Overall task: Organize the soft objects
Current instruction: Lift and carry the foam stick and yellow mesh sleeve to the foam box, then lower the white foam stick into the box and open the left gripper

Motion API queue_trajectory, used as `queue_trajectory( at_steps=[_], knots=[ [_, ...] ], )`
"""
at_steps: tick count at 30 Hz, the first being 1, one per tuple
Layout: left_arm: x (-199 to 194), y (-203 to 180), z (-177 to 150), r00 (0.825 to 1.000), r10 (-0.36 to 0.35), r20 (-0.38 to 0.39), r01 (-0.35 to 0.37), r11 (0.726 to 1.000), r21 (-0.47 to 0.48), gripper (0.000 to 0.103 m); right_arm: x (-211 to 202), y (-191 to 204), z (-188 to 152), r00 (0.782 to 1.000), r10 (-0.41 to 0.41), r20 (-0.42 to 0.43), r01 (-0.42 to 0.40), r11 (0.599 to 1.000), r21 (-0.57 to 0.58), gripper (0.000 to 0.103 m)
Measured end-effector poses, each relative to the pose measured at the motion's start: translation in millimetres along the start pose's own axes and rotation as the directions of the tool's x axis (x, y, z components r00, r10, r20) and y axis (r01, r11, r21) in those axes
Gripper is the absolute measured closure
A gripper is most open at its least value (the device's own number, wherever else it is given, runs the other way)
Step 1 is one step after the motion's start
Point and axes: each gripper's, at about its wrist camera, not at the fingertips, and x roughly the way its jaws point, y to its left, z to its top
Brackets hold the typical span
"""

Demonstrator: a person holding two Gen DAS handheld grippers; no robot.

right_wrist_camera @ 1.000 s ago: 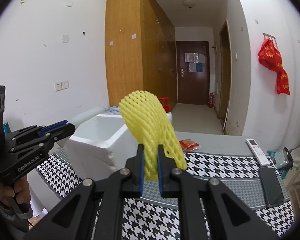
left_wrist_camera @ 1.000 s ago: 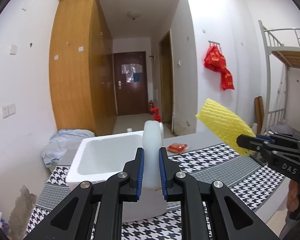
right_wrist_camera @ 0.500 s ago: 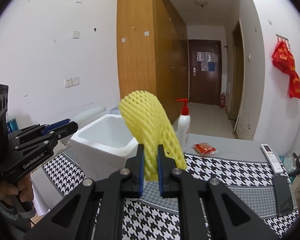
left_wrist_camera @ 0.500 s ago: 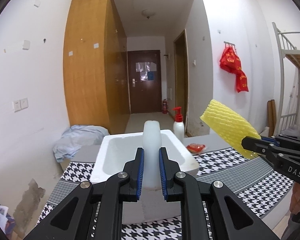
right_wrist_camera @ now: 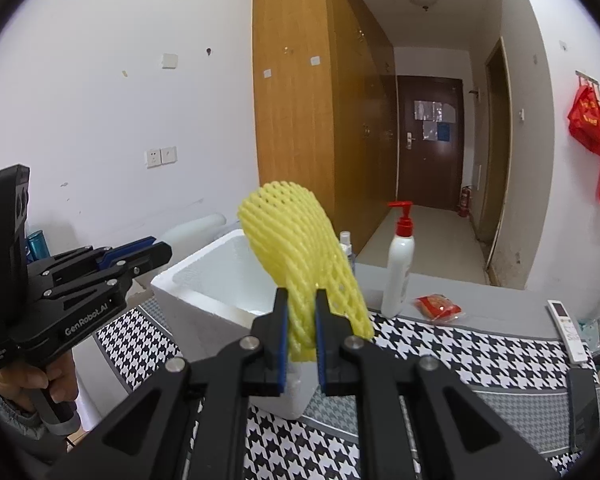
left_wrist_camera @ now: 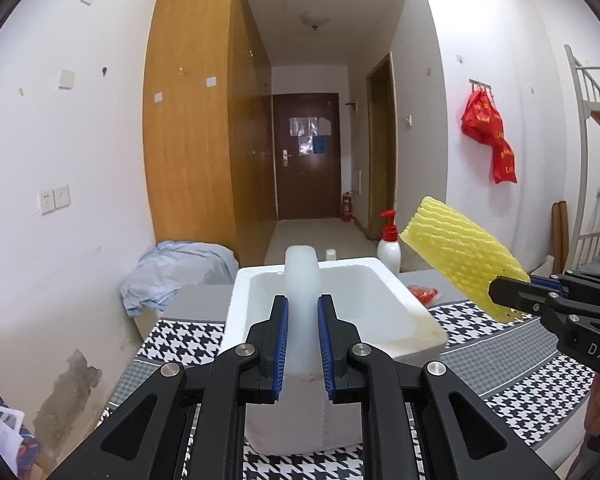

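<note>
- Nearest the left-hand tongs (left_wrist_camera: pixel 302 338), the blue pads are clamped on a white foam piece (left_wrist_camera: pixel 302 280) that stands upright between them, its rounded top well clear of the pads.
- The right-hand tongs (right_wrist_camera: pixel 302 334) are pressed together on the lower edge of a yellow foam net (right_wrist_camera: pixel 300 256), which fans up and leans to the left above the tips.
- Both pieces are carried off the surface, which suits dropping them into a container rather than laying them down.
- Just beyond and below the left tongs sits the open white foam box (left_wrist_camera: pixel 420 308); from the right tongs it lies ahead and to the left. I judge it the likely home for both soft pieces.
- The box rests on a houndstooth cloth (right_wrist_camera: pixel 460 352) with grey bands, spread over a table.
- Ahead and right of the right tongs: a pump bottle (right_wrist_camera: pixel 398 272) behind the box, then a red packet (right_wrist_camera: pixel 438 306), and a remote control (right_wrist_camera: pixel 566 326) far right.
- Left of the left tongs, a blue cloth heap (left_wrist_camera: pixel 172 268) lies against the wall.
- Farthest: a wooden wardrobe (left_wrist_camera: pixel 204 152), a corridor ending in a dark door (left_wrist_camera: pixel 306 156), and red bags (left_wrist_camera: pixel 490 136) hung on the wall to the right.
</note>
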Motion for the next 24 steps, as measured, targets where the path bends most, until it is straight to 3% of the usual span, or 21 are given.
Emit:
queue_trajectory(
  at_steps=[24],
  knots=[
    [53.4, 18.8, 5.0, 0.997, -0.042, -0.065, 0.041, 0.999, -0.018, 0.086, 47.8, 12.6, 17.9, 0.998, 0.006, -0.059, -0.008, 0.999, -0.032, 0.089]
  ],
)
